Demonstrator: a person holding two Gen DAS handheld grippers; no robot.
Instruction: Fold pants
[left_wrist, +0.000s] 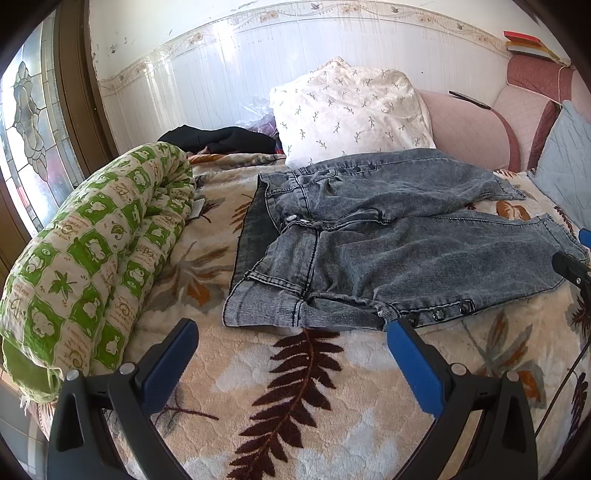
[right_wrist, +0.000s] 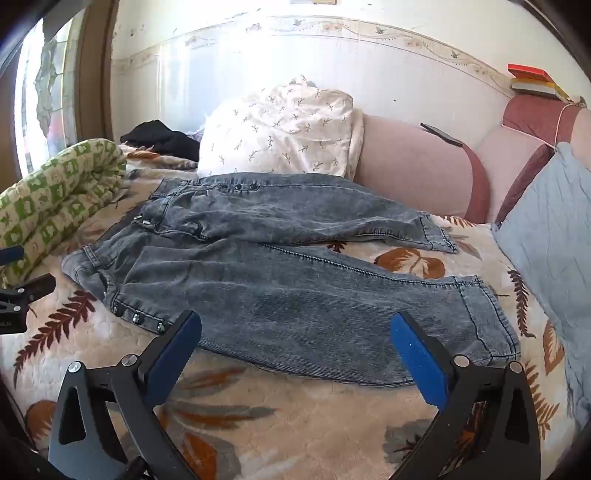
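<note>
The grey acid-washed jeans lie flat on the leaf-patterned blanket that covers the bed, waistband toward the rolled green-and-white quilt, both legs running off to the right and splayed slightly apart. The fly is undone and the waistband flaps fall open. A row of metal studs shows along the near side seam.

The left gripper hangs tilted downward above the blanket just short of the near hip of the jeans, jaws spread wide with nothing between them. The tip of its right blue pad sits at the studded seam; whether it touches the denim cannot be told. The right gripper is pitched down over the near leg, jaws likewise wide apart, the leg's lower edge lying in the gap below them, not gripped. Each camera catches a black and blue sliver of the other gripper at its frame edge.

Behind the jeans a white sprigged pillow leans against the pink headboard, with a black garment left of it. A pale blue cushion is cut off at the right edge. The items stacked on top of the headboard are too small to identify. No hand or sleeve is in view.
</note>
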